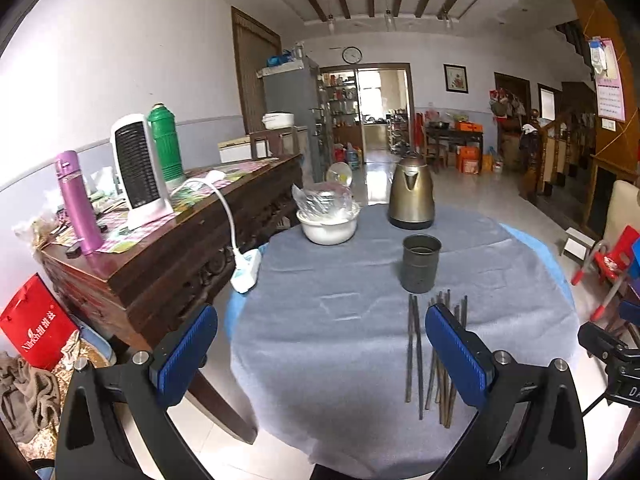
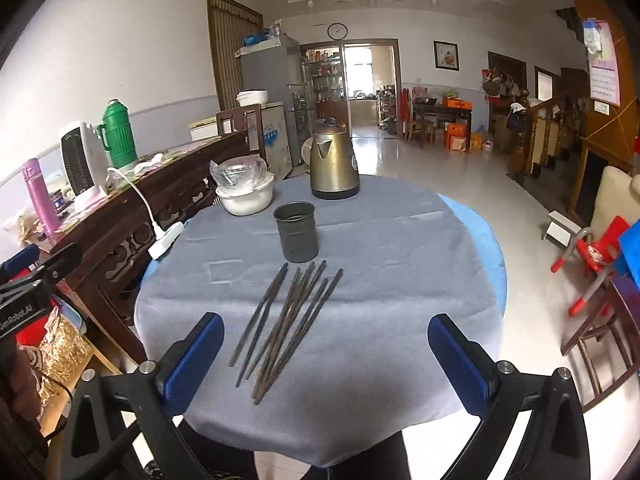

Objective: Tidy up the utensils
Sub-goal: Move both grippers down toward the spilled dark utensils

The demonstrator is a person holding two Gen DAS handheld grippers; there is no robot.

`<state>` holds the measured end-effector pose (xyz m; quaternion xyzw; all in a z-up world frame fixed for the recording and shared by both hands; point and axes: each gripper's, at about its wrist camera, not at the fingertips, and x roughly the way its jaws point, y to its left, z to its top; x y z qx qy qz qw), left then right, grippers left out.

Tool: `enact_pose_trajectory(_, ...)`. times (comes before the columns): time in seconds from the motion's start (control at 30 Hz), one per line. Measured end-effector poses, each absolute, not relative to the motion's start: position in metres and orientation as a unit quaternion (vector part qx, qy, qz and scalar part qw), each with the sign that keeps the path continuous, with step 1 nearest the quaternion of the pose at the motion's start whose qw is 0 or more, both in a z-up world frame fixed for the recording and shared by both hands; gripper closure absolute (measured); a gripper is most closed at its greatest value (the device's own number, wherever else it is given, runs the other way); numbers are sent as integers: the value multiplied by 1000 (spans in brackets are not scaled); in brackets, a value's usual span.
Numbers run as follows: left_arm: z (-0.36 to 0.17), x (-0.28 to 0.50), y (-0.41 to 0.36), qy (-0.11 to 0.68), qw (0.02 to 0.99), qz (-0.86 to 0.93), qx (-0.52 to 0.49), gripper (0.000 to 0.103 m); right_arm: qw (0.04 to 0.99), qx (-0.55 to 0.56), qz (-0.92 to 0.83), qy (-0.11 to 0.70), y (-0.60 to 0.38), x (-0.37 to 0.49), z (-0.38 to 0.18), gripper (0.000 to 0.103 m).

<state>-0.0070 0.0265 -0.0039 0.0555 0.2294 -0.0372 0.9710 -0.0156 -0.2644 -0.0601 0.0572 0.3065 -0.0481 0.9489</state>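
Several dark chopsticks (image 2: 290,320) lie in a loose bundle on the grey tablecloth (image 2: 400,280), also in the left wrist view (image 1: 432,356). A dark metal holder cup (image 2: 297,231) stands upright just beyond them, also in the left wrist view (image 1: 420,263). My right gripper (image 2: 326,356) is open and empty, above the near table edge, with the chopsticks between and ahead of its fingers. My left gripper (image 1: 320,348) is open and empty, left of the chopsticks; its right finger (image 1: 456,354) hides part of the bundle.
A bronze kettle (image 2: 334,164) and a white bowl with a plastic bag (image 2: 245,194) stand at the table's far side. A wooden sideboard (image 1: 160,264) with a heater, flasks and a lamp cable is to the left. A red child's chair (image 2: 596,256) stands right.
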Motion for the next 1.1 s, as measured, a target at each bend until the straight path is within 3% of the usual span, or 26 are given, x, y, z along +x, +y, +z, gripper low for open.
enact_pose_trajectory(0.33, -16, 36, 30, 259, 964, -28, 46, 0, 929, 97, -33, 354, -261, 32, -83, 0)
enact_pose_trajectory(0.47, -41, 89, 22, 311, 948, -57, 39, 0, 919, 118, -31, 374, -277, 70, -102, 2)
enact_pose_trajectory(0.5, -52, 105, 19, 332, 940, -67, 35, 0, 914, 131, -25, 382, -283, 80, -109, 4)
enact_pose_trajectory(0.6, -92, 161, 12, 408, 908, -98, 10, 0, 882, 191, -8, 431, -311, 125, -144, 29)
enact_pose_trajectory(0.67, -119, 195, 7, 453, 884, -114, -13, 2, 856, 232, -4, 463, -331, 155, -171, 52)
enact_pose_trajectory(0.73, -139, 217, -3, 482, 866, -132, -28, 5, 833, 265, -9, 485, -348, 180, -196, 59)
enact_pose_trajectory(0.93, -182, 262, -40, 538, 827, -163, -23, 26, 808, 305, -4, 504, -359, 229, -231, 64)
enact_pose_trajectory(1.1, -203, 277, -58, 568, 797, -200, -41, 27, 789, 309, -24, 531, -361, 250, -250, 67)
